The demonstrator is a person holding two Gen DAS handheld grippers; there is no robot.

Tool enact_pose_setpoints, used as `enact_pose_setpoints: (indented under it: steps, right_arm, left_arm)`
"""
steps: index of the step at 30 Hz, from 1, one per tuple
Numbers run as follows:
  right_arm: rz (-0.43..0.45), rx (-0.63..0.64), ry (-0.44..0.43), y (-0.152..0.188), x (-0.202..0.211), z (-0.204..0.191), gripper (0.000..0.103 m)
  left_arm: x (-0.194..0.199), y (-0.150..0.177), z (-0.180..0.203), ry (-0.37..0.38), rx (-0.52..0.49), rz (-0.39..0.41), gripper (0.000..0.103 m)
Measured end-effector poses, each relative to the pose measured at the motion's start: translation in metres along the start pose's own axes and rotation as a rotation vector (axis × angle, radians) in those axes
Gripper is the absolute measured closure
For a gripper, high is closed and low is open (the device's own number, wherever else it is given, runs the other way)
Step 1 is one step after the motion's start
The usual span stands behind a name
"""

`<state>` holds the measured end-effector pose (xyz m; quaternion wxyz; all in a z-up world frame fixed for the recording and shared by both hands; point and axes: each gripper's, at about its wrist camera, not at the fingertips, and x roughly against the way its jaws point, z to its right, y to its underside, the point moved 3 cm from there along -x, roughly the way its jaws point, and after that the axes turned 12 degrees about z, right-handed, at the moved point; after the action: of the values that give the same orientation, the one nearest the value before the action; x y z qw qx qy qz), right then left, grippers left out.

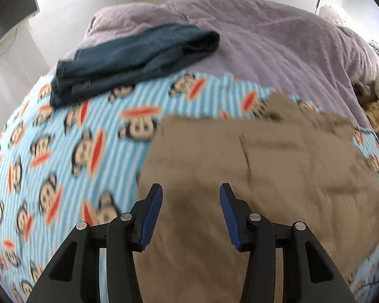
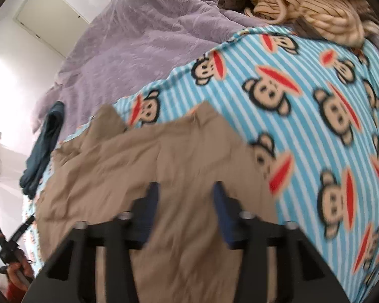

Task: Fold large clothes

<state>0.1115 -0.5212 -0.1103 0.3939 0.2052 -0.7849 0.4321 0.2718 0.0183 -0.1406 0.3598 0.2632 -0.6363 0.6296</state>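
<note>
The tan garment (image 1: 252, 176) lay spread flat on the monkey-print blanket (image 1: 75, 151) over the bed. The left tongs (image 1: 191, 189) and right tongs (image 2: 185, 189) both hung above it, jaws apart, gripping nothing. Folded dark jeans (image 1: 134, 58) lay farther back, left.

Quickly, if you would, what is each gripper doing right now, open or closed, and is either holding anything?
Left gripper: open, holding nothing, above the tan garment.
Right gripper: open, holding nothing, above the same garment.
</note>
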Motion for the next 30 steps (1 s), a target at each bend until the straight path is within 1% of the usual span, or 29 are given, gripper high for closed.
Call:
enact_pose_setpoints:
  steps: [4,6,7,8,9,10,11,12,16,18,21,24,26,30]
  right_arm:
    - [-0.036,-0.055,-0.025,0.032,0.026,0.003,0.051]
    - [-0.051,-0.073,-0.029,0.047,0.036,0.005,0.046]
    - [-0.062,-0.082,-0.030,0.055,0.041,0.006,0.039]
    - [-0.070,-0.091,-0.036,0.063,0.045,0.008,0.036]
    - [-0.083,-0.103,-0.045,0.071,0.048,0.009,0.031]
    - [-0.092,-0.112,-0.050,0.077,0.050,0.009,0.028]
    - [-0.099,-0.120,-0.053,0.084,0.053,0.011,0.026]
    - [-0.104,-0.123,-0.053,0.088,0.054,0.012,0.025]
    - [-0.136,-0.161,-0.054,0.107,0.057,0.019,0.015]
    - [-0.142,-0.179,-0.059,0.111,0.057,0.021,0.015]
    - [-0.138,-0.201,-0.078,0.117,0.057,0.022,0.014]
    - [-0.145,-0.257,-0.127,0.122,0.051,0.022,0.014]
    - [-0.158,-0.310,-0.161,0.127,0.045,0.024,0.014]
    - [-0.170,-0.433,-0.219,0.137,0.032,0.028,0.014]
  left_arm:
    - [0.013,0.032,0.008,0.010,0.038,-0.064,0.054]
    - [0.020,0.047,0.015,0.016,0.037,-0.088,0.054]
    - [0.024,0.054,0.019,0.020,0.035,-0.100,0.049]
    - [0.027,0.062,0.022,0.023,0.034,-0.112,0.037]
    - [0.033,0.067,0.023,0.021,0.036,-0.106,0.010]
    - [0.038,0.071,0.024,0.019,0.038,-0.084,0.001]
    - [0.045,0.074,0.027,0.019,0.036,-0.062,0.001]
    - [0.048,0.077,0.028,0.020,0.034,-0.060,0.001]
    - [0.051,0.091,0.029,0.034,0.076,-0.091,0.001]
    - [0.051,0.096,0.028,0.039,0.105,-0.104,0.001]
    - [0.048,0.102,0.025,0.066,0.174,-0.125,0.001]
    - [0.044,0.108,0.021,0.090,0.230,-0.148,0.001]
    - [0.041,0.112,0.017,0.113,0.281,-0.160,0.001]
    - [0.038,0.120,-0.001,0.174,0.426,-0.156,0.001]
